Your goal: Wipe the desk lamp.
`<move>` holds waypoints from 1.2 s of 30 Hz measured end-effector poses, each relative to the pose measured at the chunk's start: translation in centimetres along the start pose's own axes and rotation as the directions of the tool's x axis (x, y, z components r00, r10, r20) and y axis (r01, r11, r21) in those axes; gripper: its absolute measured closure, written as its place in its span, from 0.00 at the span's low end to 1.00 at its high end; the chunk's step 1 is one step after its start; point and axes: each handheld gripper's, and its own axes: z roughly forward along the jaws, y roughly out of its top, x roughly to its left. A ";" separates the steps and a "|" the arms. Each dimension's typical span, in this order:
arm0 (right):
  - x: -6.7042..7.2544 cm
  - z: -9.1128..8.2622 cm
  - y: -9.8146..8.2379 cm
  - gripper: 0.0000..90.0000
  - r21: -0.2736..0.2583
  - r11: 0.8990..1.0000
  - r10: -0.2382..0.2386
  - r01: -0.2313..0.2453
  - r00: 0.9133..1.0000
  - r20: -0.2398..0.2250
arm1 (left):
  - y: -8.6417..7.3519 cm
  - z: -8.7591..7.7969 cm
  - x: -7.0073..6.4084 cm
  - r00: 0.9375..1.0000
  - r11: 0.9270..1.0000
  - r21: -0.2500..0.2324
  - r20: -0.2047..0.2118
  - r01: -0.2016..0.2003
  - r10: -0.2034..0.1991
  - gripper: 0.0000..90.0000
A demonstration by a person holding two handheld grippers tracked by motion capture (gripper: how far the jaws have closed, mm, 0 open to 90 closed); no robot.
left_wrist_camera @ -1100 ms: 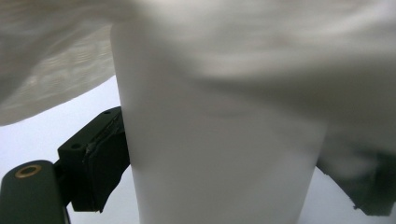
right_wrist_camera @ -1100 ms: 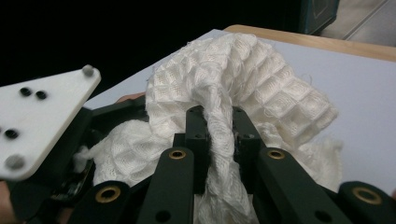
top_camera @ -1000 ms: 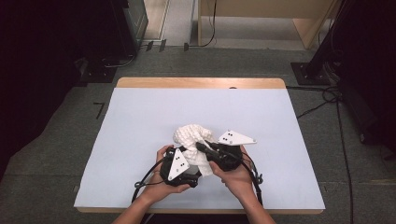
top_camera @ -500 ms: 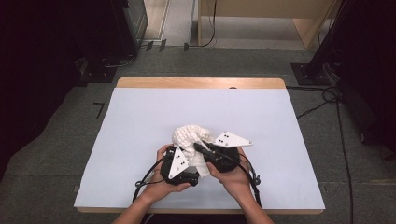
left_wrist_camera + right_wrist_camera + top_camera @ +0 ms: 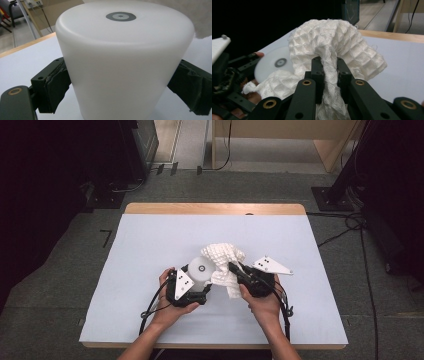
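Two grips set: left gripper (image 5: 196, 285) clamps the upturned white cup (image 5: 125, 62), right gripper (image 5: 329, 75) pinches the waffle-weave cloth (image 5: 337, 42). Cloth hangs just right of the cup base, touching it.

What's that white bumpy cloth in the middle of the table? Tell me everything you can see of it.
The cloth is white, with a waffle-like weave of small raised squares and frayed threads at its edges. It looks soft and is crumpled, not spread flat. The right gripper pinches a bunched fold of it between shut jaws, so part arches above them and part hangs below. It lies by the middle of the pale blue table and drapes against the white cup, which stands upside down in the left gripper.
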 end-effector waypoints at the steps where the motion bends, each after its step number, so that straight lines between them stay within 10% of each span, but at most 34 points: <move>1: 0.0 0.0 0.0 0.90 0.000 1.000 0.000 0.000 1.000 0.000 | 0.0 0.0 0.0 1.000 1.000 0.000 0.000 0.000 0.000 0.10; 21: -2.4 0.5 -2.9 0.90 0.060 0.996 0.060 -0.060 0.998 -0.003 | -0.4 -2.2 1.6 0.998 0.999 -0.034 0.057 0.040 -0.038 0.14; 36: -3.4 -0.6 -3.3 0.87 0.048 0.995 0.092 -0.092 0.996 0.021 | 0.6 -0.4 1.6 0.996 0.997 0.011 0.049 0.076 -0.076 0.10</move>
